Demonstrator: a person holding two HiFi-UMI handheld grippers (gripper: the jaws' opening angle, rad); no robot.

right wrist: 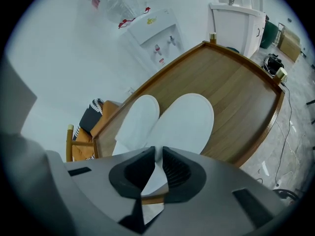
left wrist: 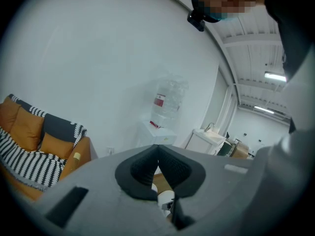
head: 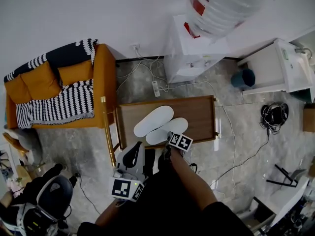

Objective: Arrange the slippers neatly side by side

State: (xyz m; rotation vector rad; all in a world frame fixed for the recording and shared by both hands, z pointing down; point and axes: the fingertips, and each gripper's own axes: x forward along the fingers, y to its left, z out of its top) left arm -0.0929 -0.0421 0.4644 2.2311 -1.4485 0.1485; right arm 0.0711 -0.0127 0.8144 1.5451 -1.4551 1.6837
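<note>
The left slipper (head: 153,121) and right slipper (head: 170,130), flat white cloth ovals with a soft matte face, lie touching side by side on the smooth brown wooden table (head: 199,114), a rectangle with a raised rim. The right gripper (right wrist: 158,155) pinches the right slipper's near end between ribbed black pads. The left gripper (left wrist: 157,154), just off the table's near edge, is clenched on nothing.

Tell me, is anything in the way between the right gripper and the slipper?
Nothing visible is. The right gripper already pinches the heel end of the near slipper, which lies beside the other slipper on the wooden table.
</note>
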